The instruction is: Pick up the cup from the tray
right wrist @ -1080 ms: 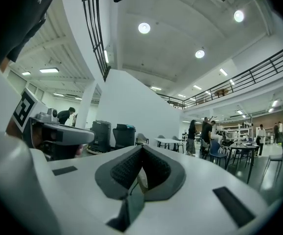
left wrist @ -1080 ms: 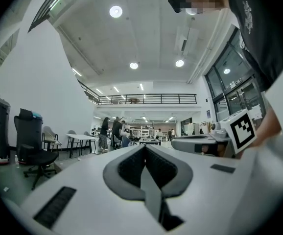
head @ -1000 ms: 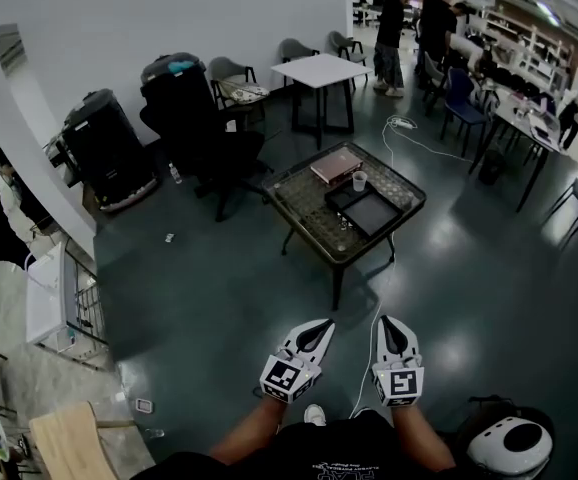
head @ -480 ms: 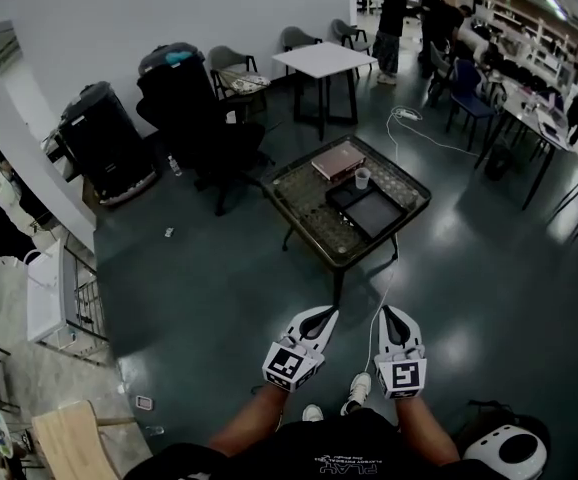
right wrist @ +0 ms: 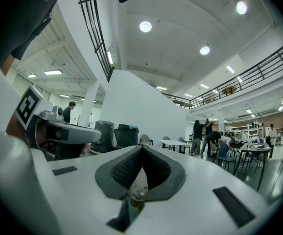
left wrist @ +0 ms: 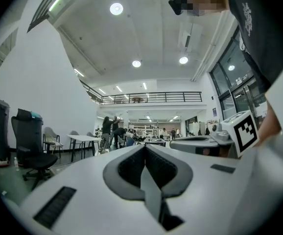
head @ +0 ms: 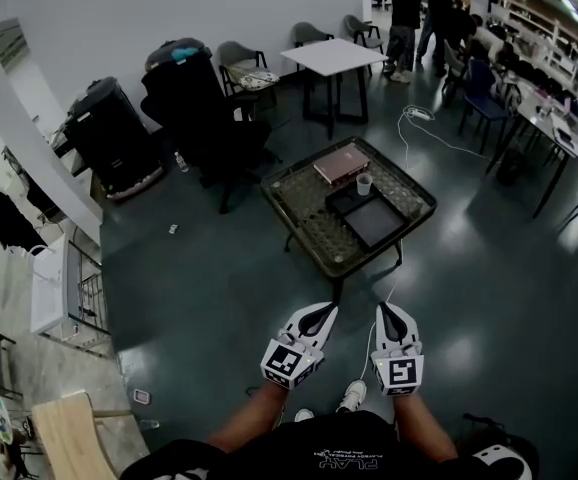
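Both my white-jawed tongs, left gripper (head: 321,314) and right gripper (head: 385,312), sit closed, empty, lower centre; small pale cup (head: 364,183) stands at black rectangular tray (head: 377,224)'s upper corner, mid-frame.

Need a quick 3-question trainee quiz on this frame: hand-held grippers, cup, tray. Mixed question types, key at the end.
1. True or false: the left hand-held gripper and the right hand-held gripper are both shut, with nothing between the jaws.
2. Where is the cup? A: in one of the grippers. B: on the table, at the far edge of the tray. C: on the floor.
3. Which lies nearer the person, the tray or the book?

Key: 1 true; 2 B; 3 the tray.
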Tool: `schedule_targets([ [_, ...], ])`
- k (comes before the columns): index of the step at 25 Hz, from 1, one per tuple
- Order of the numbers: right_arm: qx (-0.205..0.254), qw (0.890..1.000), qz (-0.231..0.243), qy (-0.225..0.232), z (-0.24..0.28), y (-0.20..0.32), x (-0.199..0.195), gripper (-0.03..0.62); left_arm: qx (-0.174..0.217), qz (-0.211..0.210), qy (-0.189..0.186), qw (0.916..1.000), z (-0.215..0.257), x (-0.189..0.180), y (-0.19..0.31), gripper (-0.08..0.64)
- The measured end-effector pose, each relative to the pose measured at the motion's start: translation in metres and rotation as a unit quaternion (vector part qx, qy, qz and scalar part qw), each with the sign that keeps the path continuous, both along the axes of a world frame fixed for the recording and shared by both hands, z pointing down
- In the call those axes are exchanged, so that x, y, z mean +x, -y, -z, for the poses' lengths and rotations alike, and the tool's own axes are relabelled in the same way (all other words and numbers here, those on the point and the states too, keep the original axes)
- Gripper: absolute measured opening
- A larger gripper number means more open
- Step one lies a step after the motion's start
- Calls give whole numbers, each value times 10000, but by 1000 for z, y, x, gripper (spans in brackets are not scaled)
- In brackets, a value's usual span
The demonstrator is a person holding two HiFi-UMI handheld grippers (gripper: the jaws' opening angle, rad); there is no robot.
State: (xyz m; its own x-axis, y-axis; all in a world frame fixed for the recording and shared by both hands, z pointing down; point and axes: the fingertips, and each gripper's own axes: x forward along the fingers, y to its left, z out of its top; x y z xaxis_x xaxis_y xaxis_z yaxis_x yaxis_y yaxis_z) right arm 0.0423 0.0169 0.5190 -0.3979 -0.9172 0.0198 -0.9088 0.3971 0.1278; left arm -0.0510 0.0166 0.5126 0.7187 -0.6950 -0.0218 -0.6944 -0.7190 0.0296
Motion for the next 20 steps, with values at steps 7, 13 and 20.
schedule_targets([
  [7, 41, 9998, 159, 123, 5, 33, 25, 8, 36, 121, 92, 9999, 6, 26, 30, 9],
  [13, 42, 9996, 271, 68, 2, 58, 51, 8, 2, 239, 93, 9997, 3, 49, 57, 9],
  [20, 9, 9997, 259, 7, 6, 79, 71, 8, 30, 221, 36, 9997, 7, 66, 79, 9],
])
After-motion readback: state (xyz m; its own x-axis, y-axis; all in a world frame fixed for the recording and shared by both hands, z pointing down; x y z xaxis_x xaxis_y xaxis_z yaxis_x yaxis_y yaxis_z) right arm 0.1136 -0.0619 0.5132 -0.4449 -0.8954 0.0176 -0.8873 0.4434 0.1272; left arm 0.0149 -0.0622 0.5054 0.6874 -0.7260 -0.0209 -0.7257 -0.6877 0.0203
